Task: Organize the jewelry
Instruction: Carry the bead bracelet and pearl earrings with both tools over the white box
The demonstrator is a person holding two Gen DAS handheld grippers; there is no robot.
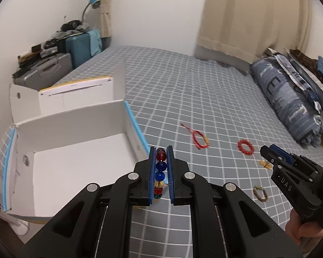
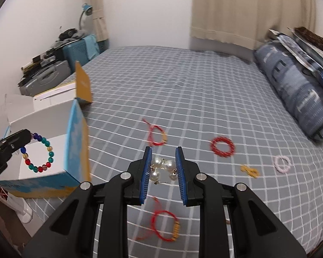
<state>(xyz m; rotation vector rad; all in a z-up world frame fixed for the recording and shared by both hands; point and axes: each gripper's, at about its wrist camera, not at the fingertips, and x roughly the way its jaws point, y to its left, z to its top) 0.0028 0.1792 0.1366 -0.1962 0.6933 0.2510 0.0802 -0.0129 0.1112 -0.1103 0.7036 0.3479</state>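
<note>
- Two grippers are working: your left gripper [image 1: 161, 172] is clamping a glass-bead bracelet [image 2: 37, 153], which is hanging just above the open white box [image 1: 75, 161].
- Your right gripper [image 2: 164, 169] is pinching a cluster of pearl earrings [image 2: 162, 168] between its blue pads [image 2: 146, 172].
- Lying on the grey checked bedsheet [image 2: 183, 86] are two red cord bracelets [image 2: 156, 136], a red bead ring [image 2: 222, 146], a gold piece [image 2: 249, 171] and a pale pink ring [image 2: 282, 163].

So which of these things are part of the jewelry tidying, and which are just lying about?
Part of the job:
- beaded bracelet in left claw
- pearl earrings in right claw
- white box
- red bracelets on the bed

Lying about:
- suitcases
- desk lamp
- folded quilt
- curtains
</note>
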